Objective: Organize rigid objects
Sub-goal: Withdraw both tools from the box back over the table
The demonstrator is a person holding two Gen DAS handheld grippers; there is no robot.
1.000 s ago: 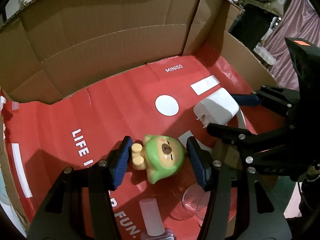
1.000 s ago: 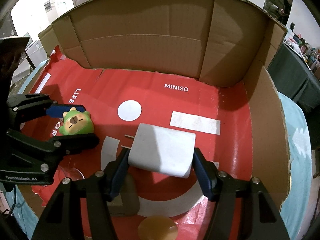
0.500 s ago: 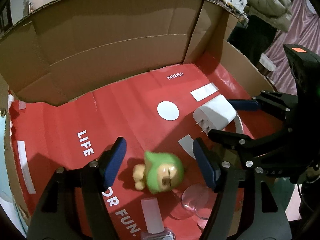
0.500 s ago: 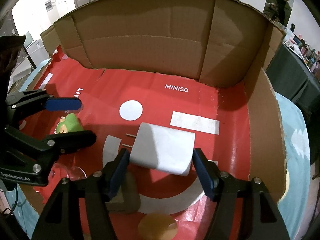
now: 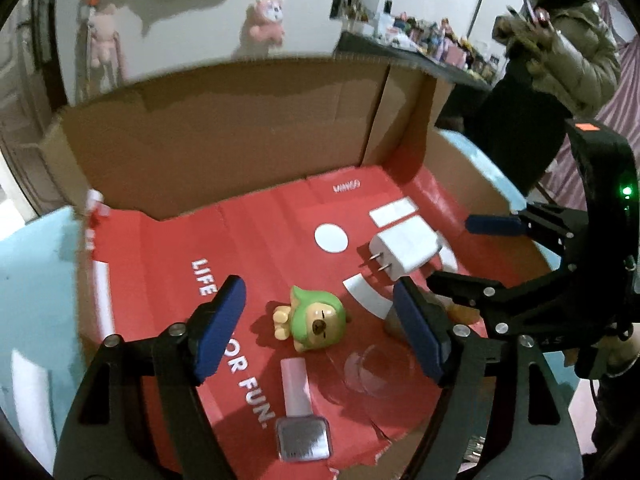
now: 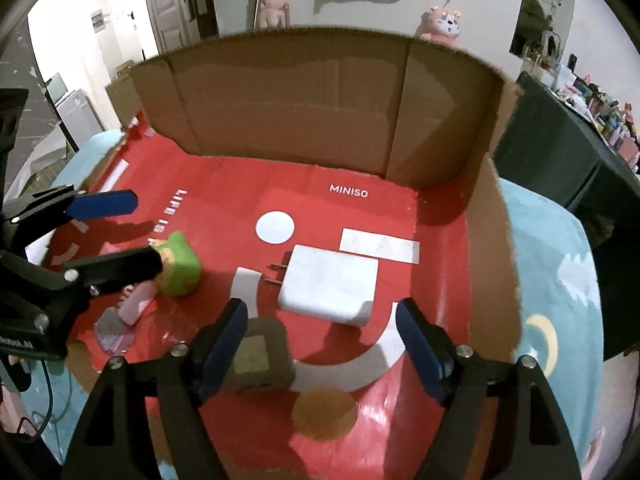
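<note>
On red box floor: one toy (image 5: 316,320), one polish bottle (image 5: 298,404), one charger (image 5: 404,246), one glass dish (image 5: 376,366).
Left gripper (image 5: 320,328) spread wide, holding nothing, toy lying between its fingers, head toward camera. Bottle lies lengthwise, cap away. Charger flat, two prongs pointing left, between spread, empty right gripper (image 6: 320,344) fingers. Cardboard walls (image 6: 320,108), teal cloth (image 6: 552,280) under box, plush toys on wall, person (image 5: 560,52) at right.

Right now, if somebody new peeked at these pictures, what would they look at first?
Probably the little green-hooded bear figurine, lying on the red floor of the open cardboard box, right between the open fingers of the left hand-held gripper. Next comes the white plug charger, lying flat in front of the open right hand-held gripper.
</note>
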